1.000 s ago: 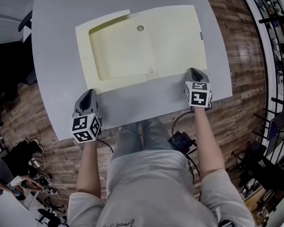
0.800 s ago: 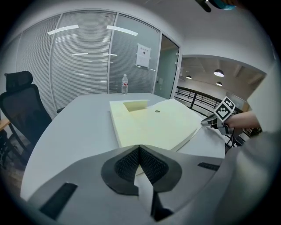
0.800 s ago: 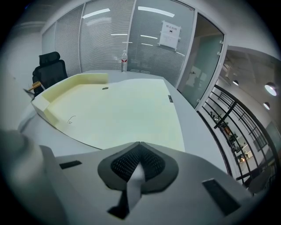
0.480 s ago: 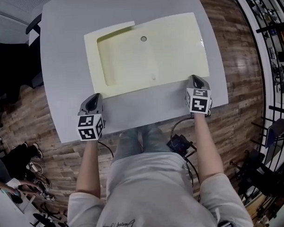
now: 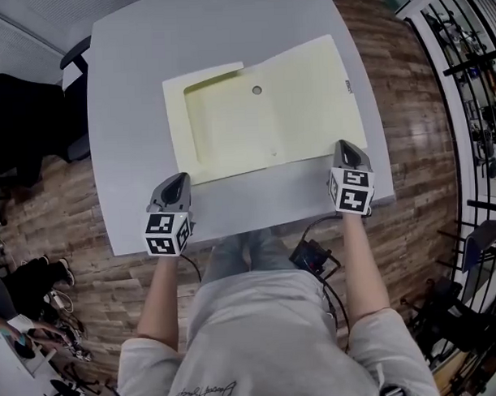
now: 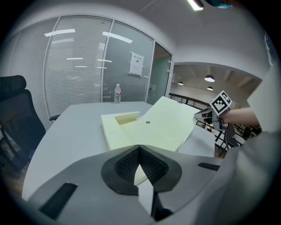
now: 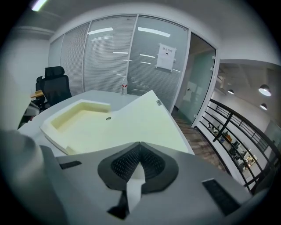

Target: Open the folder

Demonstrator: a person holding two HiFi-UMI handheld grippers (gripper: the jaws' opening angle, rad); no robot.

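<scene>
Grey table (image 5: 133, 156), wood floor (image 5: 406, 82), black chair (image 6: 15, 110), glass wall (image 6: 79, 66).

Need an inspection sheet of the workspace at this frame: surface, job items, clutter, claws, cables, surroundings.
Surface: grey table, with the folder lying near its middle.
Job's things: pale yellow folder flat on its left side; its cover is raised off the table on the right.
Clutter: one bottle at the table's far end.
Claws: left claw shut on the folder's near left corner; right claw shut on the cover's near right corner.
Cables: black cable loops below the right claw to a small device by the person's waist.
Surroundings: black chair, wood floor, glass wall with blinds, railing.
</scene>
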